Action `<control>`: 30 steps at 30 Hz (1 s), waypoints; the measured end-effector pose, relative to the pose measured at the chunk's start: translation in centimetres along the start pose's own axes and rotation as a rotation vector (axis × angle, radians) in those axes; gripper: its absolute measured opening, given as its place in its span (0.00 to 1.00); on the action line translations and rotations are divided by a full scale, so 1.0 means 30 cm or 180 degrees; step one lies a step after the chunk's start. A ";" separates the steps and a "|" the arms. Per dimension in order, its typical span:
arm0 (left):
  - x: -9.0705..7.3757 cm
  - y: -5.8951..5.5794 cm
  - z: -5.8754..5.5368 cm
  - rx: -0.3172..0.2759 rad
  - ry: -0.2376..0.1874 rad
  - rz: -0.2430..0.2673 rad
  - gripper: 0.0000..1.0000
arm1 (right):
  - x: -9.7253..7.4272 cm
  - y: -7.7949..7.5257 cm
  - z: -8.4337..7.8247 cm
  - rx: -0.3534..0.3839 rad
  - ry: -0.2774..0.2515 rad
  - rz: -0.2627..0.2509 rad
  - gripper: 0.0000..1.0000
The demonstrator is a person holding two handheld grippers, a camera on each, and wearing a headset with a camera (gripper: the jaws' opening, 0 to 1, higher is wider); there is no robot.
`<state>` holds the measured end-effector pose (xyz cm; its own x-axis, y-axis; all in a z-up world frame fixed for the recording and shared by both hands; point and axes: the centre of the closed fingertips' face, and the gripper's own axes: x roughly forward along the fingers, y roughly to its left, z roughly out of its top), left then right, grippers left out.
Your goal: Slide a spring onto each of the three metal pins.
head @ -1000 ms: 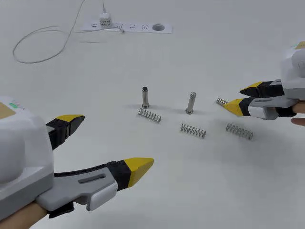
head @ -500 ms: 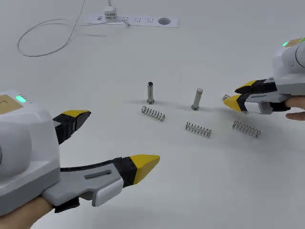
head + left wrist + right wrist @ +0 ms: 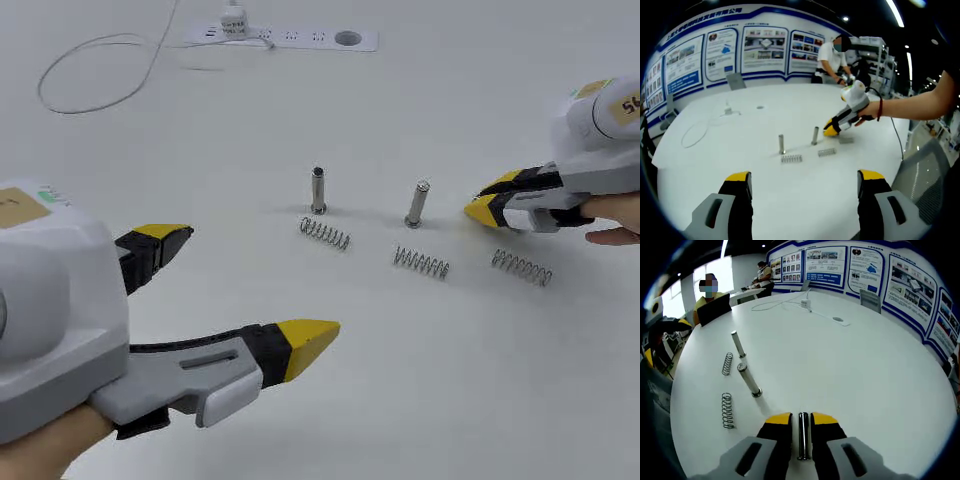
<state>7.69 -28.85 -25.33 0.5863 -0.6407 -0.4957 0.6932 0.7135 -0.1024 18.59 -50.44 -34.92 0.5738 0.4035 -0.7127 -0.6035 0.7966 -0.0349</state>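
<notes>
Bright, even light floods the white tabletop (image 3: pixel 450 400), faint soft shadows beside the pins (image 3: pixel 318 190), ceiling strips (image 3: pixel 895 12) glaring above it, fisheye edges bending.

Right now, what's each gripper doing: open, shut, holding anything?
Left gripper: open, holding nothing.
Right gripper: shut on a metal pin.

A large white desk (image 3: pixel 330 400) with a rounded edge carries a white power strip (image 3: pixel 285 38) and a looping white cable (image 3: pixel 90 80) at its far side. Behind it runs a wall hung with blue-and-white information panels (image 3: pixel 760 50), under a dark ceiling with bright strip lights (image 3: pixel 894 12), and a window (image 3: pixel 710 271) lets in daylight on one side. A grey mesh chair (image 3: pixel 927 175) stands at the desk's edge, one person (image 3: pixel 832 57) stands beyond it, and another person (image 3: pixel 710 295) sits near the window.
</notes>
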 end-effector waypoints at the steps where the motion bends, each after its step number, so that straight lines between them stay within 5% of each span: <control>1: 0.000 0.000 0.000 0.0005 0.0003 0.0003 0.88 | 0.001 0.001 0.002 0.0005 -0.0007 0.0012 0.14; 19: -0.005 0.011 -0.003 0.0004 0.0016 0.0020 0.88 | 0.001 0.006 0.003 -0.0067 0.0123 0.0025 0.08; 30: -0.012 -0.001 -0.006 -0.0024 0.0011 0.0000 0.88 | -0.057 -0.034 0.081 0.0170 -0.0187 -0.0128 0.08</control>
<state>7.38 -28.59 -25.30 0.5849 -0.6398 -0.4986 0.6900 0.7156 -0.1088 19.58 -50.84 -31.95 0.6293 0.3953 -0.6692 -0.5500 0.8348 -0.0241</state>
